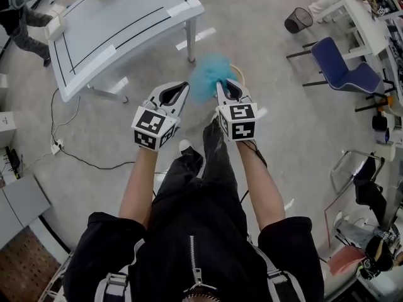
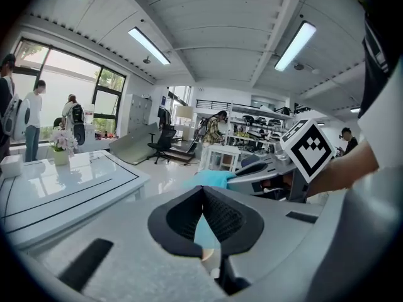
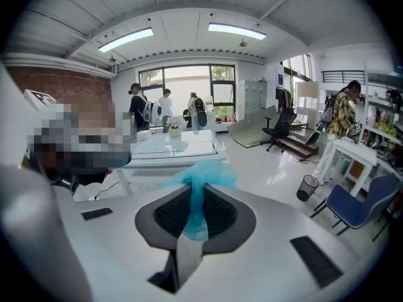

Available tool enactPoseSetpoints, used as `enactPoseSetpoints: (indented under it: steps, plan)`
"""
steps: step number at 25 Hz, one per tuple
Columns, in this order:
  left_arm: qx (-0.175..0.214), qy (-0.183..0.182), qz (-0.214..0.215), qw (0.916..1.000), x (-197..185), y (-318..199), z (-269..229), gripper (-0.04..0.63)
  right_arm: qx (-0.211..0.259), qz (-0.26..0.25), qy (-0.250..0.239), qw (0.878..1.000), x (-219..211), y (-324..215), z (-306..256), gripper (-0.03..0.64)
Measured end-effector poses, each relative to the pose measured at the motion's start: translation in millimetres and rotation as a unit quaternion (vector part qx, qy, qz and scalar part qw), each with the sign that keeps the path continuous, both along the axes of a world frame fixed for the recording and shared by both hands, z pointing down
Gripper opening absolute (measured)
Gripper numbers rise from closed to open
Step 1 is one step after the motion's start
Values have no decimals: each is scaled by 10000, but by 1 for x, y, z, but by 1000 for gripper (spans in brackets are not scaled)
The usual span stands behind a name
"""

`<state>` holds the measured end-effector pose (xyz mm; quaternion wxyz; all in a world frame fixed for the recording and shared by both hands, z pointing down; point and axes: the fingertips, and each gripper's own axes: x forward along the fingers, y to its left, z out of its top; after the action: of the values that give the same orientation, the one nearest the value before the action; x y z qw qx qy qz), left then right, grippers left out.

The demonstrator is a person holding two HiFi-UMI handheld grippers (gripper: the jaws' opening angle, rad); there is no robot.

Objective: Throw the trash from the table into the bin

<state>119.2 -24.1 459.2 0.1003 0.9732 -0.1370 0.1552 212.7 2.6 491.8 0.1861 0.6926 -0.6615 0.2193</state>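
Right gripper [image 1: 221, 84] clamps crumpled, gauzy blue trash [image 1: 206, 74] at upper centre; left gripper [image 2: 203, 191] has ribbed black pads [image 2: 224, 216] closed together.

My left tool [image 1: 183, 87] and right tool [image 1: 221, 85] were pale grey, black-padded, each bearing a black-and-white marker cube [image 1: 153, 128]. I wore a black zipped top [image 1: 208, 244] and black trousers [image 1: 217, 168].

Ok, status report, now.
Right gripper shut on blue wad. Left gripper shut, beside it. Wad off the table, over floor. Mesh bin ahead-right, blue chair beside it.
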Motion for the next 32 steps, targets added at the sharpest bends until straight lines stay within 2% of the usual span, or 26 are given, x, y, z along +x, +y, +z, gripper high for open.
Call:
enactPoseSetpoints:
  steps: [10,16,26,32]
  plan:
    - [82,-114,251,9996,78,15,27,6,-72,503,-157,9986,84,36,32,34]
    - [64,22,217,9997,117,8,58,6,-194,633,-104,9978,129,43,75,34]
    - [23,43,265,9996,171,-12,158,6,-324,563,-19,9979,174,23,171,34]
    - [12,-9,390,9992,188,-28,229,6,-351,619,52,9974,185,8,239,34]
